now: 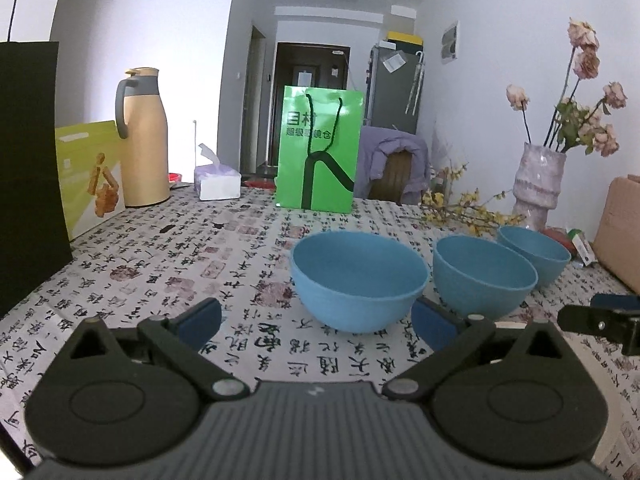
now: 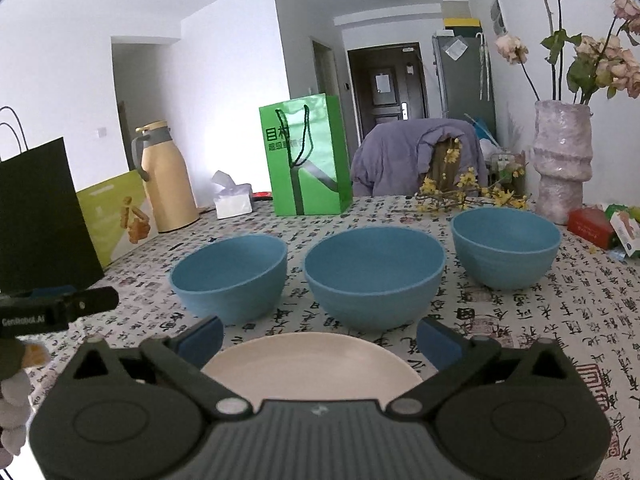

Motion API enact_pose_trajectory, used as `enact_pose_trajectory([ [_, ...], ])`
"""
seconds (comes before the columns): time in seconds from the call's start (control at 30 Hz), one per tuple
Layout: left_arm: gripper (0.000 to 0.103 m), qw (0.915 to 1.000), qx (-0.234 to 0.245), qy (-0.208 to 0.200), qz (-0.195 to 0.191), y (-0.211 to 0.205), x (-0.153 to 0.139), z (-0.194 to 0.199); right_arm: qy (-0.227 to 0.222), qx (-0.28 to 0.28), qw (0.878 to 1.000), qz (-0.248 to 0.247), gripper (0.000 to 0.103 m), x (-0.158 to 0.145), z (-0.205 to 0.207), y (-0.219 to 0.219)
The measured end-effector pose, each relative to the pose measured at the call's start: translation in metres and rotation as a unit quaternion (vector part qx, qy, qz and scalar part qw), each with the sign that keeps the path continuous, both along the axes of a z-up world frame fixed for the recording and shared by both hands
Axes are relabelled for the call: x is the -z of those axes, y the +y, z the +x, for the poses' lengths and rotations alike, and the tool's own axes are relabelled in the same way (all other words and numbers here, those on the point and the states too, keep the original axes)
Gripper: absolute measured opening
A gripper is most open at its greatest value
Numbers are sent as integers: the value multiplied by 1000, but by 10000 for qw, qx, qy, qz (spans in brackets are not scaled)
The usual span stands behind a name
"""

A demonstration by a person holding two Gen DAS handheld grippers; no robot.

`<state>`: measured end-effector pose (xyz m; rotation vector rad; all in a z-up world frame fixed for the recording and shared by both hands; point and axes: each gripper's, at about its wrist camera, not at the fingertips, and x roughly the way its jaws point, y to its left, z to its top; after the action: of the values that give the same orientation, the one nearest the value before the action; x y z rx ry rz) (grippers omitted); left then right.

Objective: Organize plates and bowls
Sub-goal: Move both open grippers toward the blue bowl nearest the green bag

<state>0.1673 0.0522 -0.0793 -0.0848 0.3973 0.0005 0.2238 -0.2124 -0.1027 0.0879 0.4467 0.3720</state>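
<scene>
On a table [image 2: 580, 320] draped in a cloth printed with black calligraphy and faded red seals, a tall green paper gift bag [image 2: 306, 160] with cord handles stands upright at the far side, near a tan vacuum jug [image 2: 168, 178] with a grey handle and a lumpy, pale pink vase [image 2: 562, 164] holding dried roses. Three matte blue bowls, round and deep, sit upright and empty in a row across the middle: the left bowl [image 2: 230, 276], the middle bowl [image 2: 374, 276] and the right bowl [image 2: 506, 246], close together but not touching. Just in front of the middle bowl lies a smooth cream plate [image 2: 312, 364], flat, face up and bare. The right gripper [image 2: 320, 340] hangs over the plate's near edge, its blue-padded fingers [image 2: 438, 342] spread wide and gripping nothing. The left gripper [image 1: 318, 322], equally wide and empty, faces the left bowl. Round and upright, the dishes favour no direction.
</scene>
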Motion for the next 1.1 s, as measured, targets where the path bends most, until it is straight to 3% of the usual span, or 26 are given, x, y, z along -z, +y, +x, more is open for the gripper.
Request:
enact_pose_trajectory([
  [0.33, 103, 9999, -45, 44, -130, 19, -7, 16, 522, 174, 9984, 86, 103, -2, 28, 3],
  [0.8, 103, 9980, -198, 302, -519, 49, -12, 53, 1078, -118, 9941, -21, 103, -23, 85, 31],
  [1.1, 103, 9962, -287, 496, -661, 57, -15, 77, 935, -316, 9938, -509, 103, -47, 118, 63],
])
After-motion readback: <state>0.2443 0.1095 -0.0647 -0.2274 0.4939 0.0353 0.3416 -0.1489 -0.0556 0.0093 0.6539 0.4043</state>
